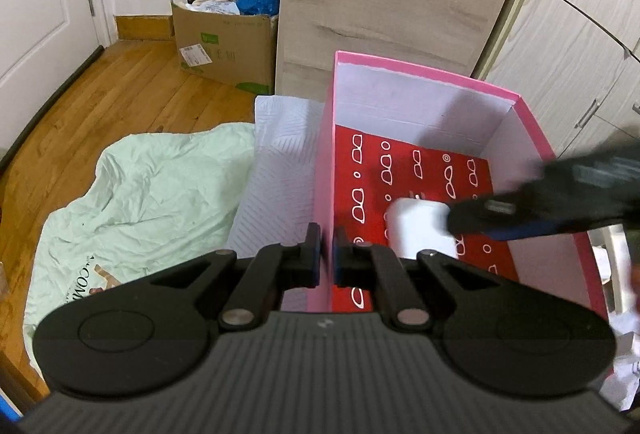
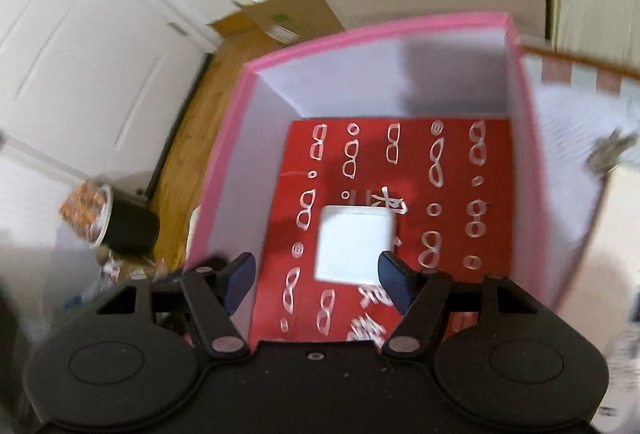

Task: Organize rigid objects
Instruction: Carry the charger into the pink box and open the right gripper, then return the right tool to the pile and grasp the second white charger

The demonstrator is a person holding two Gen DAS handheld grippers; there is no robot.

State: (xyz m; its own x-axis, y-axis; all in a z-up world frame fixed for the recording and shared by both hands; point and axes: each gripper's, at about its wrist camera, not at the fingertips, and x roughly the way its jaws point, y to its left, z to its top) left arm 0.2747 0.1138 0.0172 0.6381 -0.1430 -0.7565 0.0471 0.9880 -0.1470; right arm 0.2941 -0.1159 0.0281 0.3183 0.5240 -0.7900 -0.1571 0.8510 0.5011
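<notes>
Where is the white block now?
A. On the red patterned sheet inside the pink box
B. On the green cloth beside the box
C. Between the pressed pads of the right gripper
A: the white block lies on the red patterned sheet in the pink box, under the open right gripper.

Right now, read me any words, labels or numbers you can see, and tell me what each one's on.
"COM": partial dark letters on the pale green cloth, the rest hidden in folds.
White characters on the red sheet inside the pink box: too blurred to read.
Shipping label on the cardboard box: too small to read.
</notes>
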